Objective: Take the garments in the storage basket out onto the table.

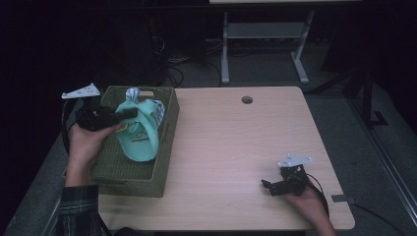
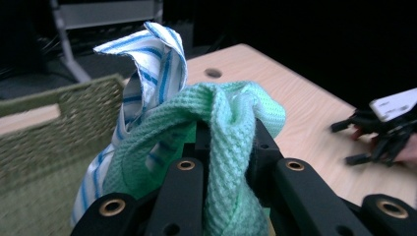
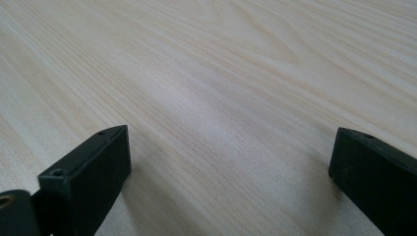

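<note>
A mint green knitted cloth [image 1: 140, 140] hangs over the green woven basket [image 1: 164, 147] at the table's left edge. My left gripper [image 1: 129, 113] is shut on its bunched top. In the left gripper view the green cloth [image 2: 221, 113] is squeezed between the black jaws of the left gripper [image 2: 228, 135]. A blue-and-white striped cloth [image 2: 157, 54] rises with it, caught beside the green one. The striped cloth [image 1: 133, 93] also pokes up behind the green one in the high view. My right gripper [image 1: 267, 187] rests on the table at the front right, open, and the right gripper [image 3: 231, 157] has bare wood between its jaws.
The light wooden table [image 1: 236, 137] has a round cable hole [image 1: 247, 100] near its far edge. The basket wall [image 2: 44, 147] stands close on the left in the left gripper view. Behind the table are a grey desk frame [image 1: 265, 34] and cables on the floor.
</note>
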{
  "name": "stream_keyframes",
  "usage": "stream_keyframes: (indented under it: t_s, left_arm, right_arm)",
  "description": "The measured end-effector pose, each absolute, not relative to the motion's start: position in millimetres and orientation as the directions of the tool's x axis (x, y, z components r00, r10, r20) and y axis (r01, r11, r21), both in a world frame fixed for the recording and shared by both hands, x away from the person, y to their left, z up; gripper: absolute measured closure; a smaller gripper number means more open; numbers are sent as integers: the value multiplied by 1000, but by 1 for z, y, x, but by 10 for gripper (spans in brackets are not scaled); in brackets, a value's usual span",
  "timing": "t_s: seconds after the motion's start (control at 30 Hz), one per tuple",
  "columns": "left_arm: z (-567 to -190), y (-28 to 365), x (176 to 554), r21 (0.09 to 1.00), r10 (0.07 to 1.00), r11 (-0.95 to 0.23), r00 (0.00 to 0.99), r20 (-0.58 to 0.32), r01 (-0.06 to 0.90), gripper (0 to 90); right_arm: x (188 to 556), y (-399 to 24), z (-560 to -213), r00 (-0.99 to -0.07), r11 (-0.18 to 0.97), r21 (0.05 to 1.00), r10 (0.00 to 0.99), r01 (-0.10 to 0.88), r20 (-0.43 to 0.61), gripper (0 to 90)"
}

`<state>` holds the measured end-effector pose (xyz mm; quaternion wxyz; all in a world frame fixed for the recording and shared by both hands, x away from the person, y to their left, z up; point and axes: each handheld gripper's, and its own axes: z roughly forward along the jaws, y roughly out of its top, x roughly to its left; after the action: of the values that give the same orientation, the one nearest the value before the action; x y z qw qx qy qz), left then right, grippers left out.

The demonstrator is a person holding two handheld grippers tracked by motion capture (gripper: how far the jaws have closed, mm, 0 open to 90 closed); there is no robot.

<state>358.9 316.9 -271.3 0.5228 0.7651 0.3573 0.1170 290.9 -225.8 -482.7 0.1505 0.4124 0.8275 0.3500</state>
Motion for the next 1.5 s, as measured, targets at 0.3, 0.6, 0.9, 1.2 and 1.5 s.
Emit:
stream_keyframes:
  t_s: [0.3, 0.6, 0.9, 1.2, 1.5]
  left_arm:
    - [-255, 296, 361, 895, 626, -221, 760, -174, 387, 789]
    - [-244, 269, 363, 907, 573, -238, 804, -158, 348, 789]
    - [-241, 239, 368, 912, 508, -248, 846, -163, 326, 789]
    - [-244, 209, 370, 913, 446, -271, 880, -162, 305, 789]
    - [-260, 178, 372, 905, 394, -302, 903, -170, 302, 788]
  right_arm:
    - [291, -226, -483, -615, 415, 703, 788, 577, 40, 20]
    - [291, -226, -483, -615, 414, 704, 788, 577, 40, 20]
    - [291, -226, -483, -615, 415, 704, 788, 577, 40, 20]
    - [291, -226, -483, -615, 415, 703, 788, 577, 40, 20]
    - [291, -226, -483, -614, 415, 703, 788, 578, 40, 20]
